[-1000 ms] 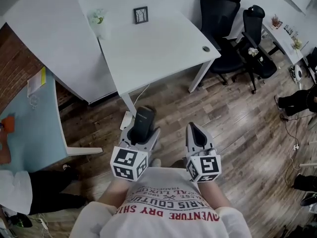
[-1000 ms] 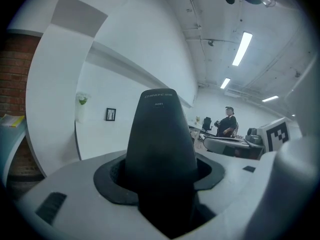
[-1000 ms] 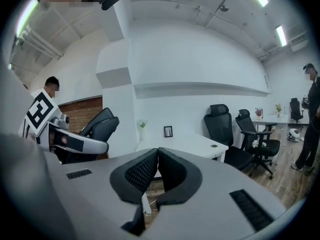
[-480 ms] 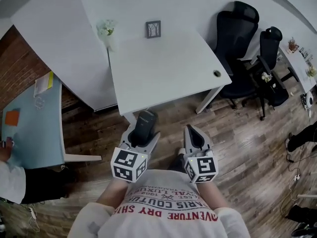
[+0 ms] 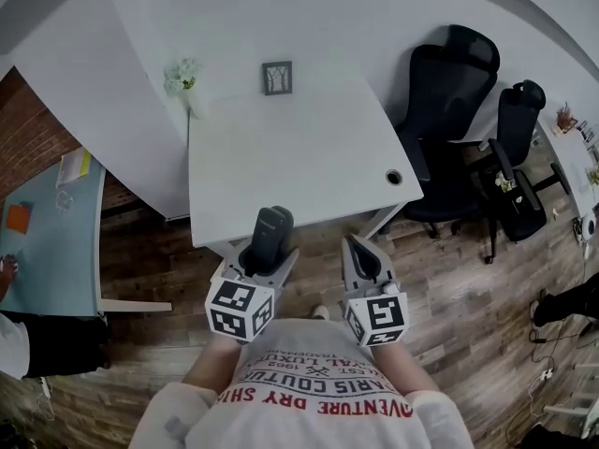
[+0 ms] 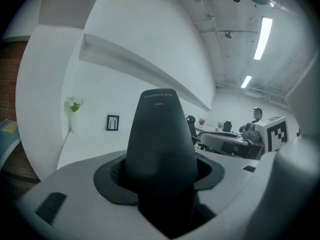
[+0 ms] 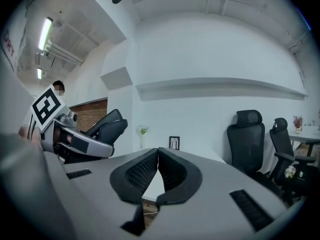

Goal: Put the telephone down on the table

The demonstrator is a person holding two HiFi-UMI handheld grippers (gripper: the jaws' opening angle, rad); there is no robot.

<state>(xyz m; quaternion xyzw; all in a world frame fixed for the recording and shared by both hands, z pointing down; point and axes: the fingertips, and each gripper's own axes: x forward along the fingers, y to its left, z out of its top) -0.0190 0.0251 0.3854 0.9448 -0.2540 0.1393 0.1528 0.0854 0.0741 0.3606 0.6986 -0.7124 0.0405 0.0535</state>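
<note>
Closest to us, just beyond our white shirt (image 5: 309,391), both grippers point forward side by side, each with its marker cube (image 5: 234,309) turned toward us. The left gripper (image 5: 262,255) holds the dark telephone (image 5: 270,237). In the left gripper view the handset (image 6: 160,144) stands up out of the black pads, which press on its lower part from both sides, and its narrow end points ahead and up. The telephone is in the air in that grip, not lying on anything. In the head view its far end shows against the near edge of the white counter (image 5: 281,157).

The right gripper (image 5: 356,246) holds nothing: in its own view the ribbed pads (image 7: 142,171) meet at their tips, with only a slim gap lower down.

Under the grippers lies the wooden floor (image 5: 468,279). Beyond them stretches the counter, with a round cable hole (image 5: 394,177) near its right corner. At its far edge stands a small picture frame (image 5: 277,77), and left of that a vase (image 5: 182,75) of pale flowers. Right of the counter stand two black office chairs (image 5: 449,110).
</note>
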